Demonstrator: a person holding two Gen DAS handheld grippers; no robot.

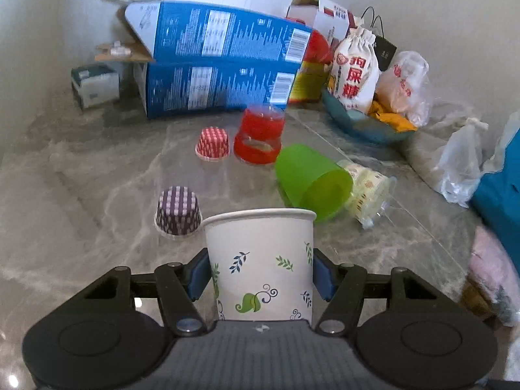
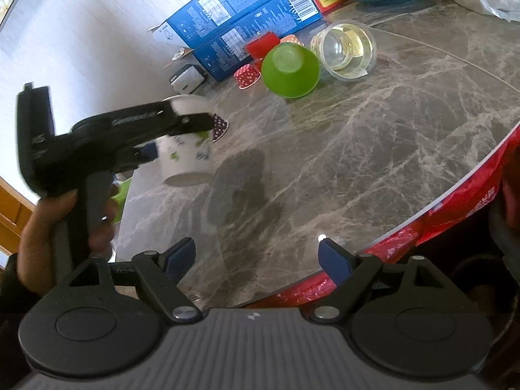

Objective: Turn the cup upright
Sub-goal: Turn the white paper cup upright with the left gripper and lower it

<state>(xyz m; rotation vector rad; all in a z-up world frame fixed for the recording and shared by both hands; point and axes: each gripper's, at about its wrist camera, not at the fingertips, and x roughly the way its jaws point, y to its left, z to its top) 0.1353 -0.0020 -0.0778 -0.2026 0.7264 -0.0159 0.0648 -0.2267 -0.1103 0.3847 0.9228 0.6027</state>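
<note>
My left gripper (image 1: pixel 260 276) is shut on a white paper cup (image 1: pixel 260 260) with leaf prints, its blue pads on both sides. The cup is rim-up in the left wrist view. In the right wrist view the same cup (image 2: pixel 187 159) hangs in the left gripper (image 2: pixel 169 136) above the grey marble table (image 2: pixel 357 146), casting a shadow. My right gripper (image 2: pixel 256 260) is open and empty near the table's front edge.
A green cup (image 1: pixel 312 178) lies on its side next to a clear patterned cup (image 1: pixel 370 191). A red cup (image 1: pixel 260 136), a red cupcake liner (image 1: pixel 213 144) and a purple one (image 1: pixel 178 211) stand upside down. Blue boxes (image 1: pixel 214 65) and bagged snacks (image 1: pixel 357 68) line the back.
</note>
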